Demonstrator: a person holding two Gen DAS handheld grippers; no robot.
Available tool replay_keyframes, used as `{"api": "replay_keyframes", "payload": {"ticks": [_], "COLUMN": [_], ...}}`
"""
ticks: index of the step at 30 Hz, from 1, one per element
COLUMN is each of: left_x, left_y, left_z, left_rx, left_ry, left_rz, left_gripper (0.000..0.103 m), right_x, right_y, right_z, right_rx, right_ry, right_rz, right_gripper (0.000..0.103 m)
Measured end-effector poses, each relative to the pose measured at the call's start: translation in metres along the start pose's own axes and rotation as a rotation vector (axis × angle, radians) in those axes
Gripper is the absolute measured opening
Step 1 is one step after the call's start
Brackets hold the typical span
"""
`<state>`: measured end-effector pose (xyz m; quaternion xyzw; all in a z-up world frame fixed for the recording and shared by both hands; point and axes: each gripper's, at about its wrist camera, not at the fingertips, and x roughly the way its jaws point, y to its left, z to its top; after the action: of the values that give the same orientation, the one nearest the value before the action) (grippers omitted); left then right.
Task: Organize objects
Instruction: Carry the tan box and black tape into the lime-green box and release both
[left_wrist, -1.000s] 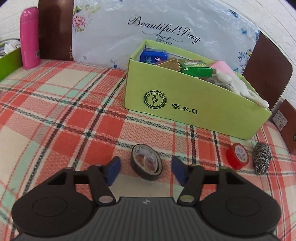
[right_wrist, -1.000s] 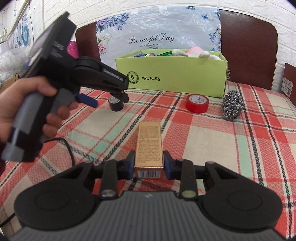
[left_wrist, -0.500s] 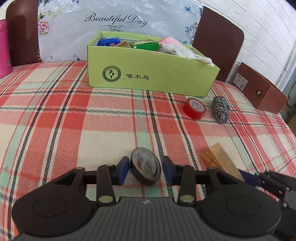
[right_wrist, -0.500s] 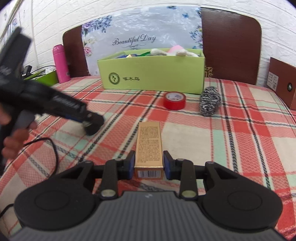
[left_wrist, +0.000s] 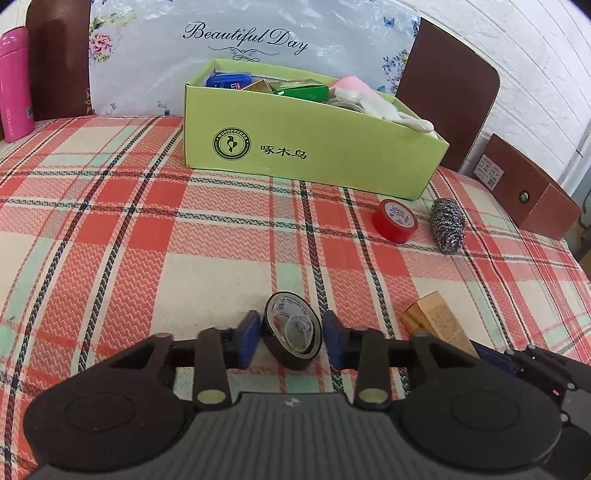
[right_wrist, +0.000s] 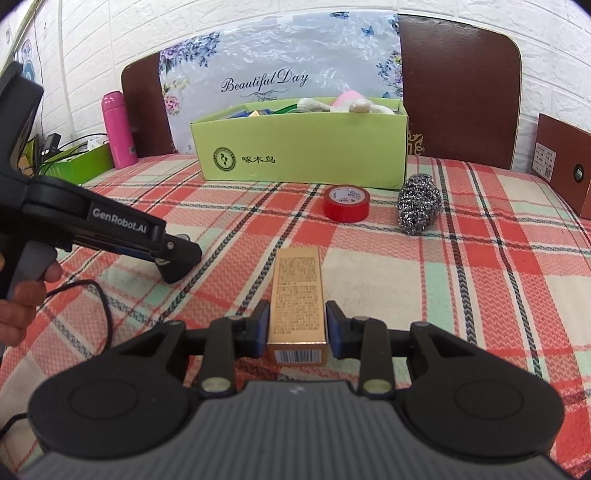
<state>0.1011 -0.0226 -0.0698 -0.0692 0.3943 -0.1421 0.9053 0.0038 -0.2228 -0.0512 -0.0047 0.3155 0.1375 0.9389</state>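
The black tape roll (left_wrist: 291, 339) is being clamped between the fingers of the left gripper (left_wrist: 291, 338), tilted on its edge just above the plaid tabletop (left_wrist: 207, 229). The gold carton (right_wrist: 297, 306) is being gripped lengthwise by the fingers of the right gripper (right_wrist: 297, 326). Farther out, a red tape roll (right_wrist: 346, 203) and a steel scourer (right_wrist: 419, 206) are being left lying in front of the green box (right_wrist: 303, 155).
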Motion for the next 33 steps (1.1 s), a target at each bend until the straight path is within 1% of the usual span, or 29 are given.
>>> {"api": "replay_keyframes", "payload": {"ticks": [4, 8, 14, 19, 23, 29, 33], "left_x": [-0.005, -0.018, -0.04, -0.052, -0.058, -0.056, -0.045], "left_y": [-0.002, -0.009, -0.02, -0.026, -0.024, -0.016, -0.011], "left_z": [0.002, 0.008, 0.03, 0.056, 0.078, 0.119, 0.147], "left_rx": [0.002, 0.025, 0.07, 0.113, 0.124, 0.097, 0.074], "left_ry": [-0.011, -0.045, -0.12, -0.184, -0.234, -0.292, -0.316], "left_rz": [-0.02, -0.046, -0.083, -0.087, -0.084, -0.051, -0.025], "left_gripper": [0.036, 0.036, 0.036, 0.036, 0.036, 0.036, 0.036], "right_x": [-0.001, -0.004, -0.017, -0.021, -0.022, -0.012, 0.006], "right_y": [-0.001, -0.001, 0.0, -0.001, -0.004, -0.008, -0.012], "right_z": [0.001, 0.007, 0.031, 0.061, 0.087, 0.133, 0.165], "right_rx": [0.004, 0.002, -0.013, -0.045, -0.055, -0.071, -0.066], "right_ry": [0.005, -0.002, -0.078, -0.153, -0.212, -0.293, -0.334], "right_rz": [0.011, 0.017, 0.038, 0.051, 0.048, 0.036, 0.029], "right_gripper": [0.031, 0.03, 0.03, 0.03, 0.03, 0.03, 0.03]}}
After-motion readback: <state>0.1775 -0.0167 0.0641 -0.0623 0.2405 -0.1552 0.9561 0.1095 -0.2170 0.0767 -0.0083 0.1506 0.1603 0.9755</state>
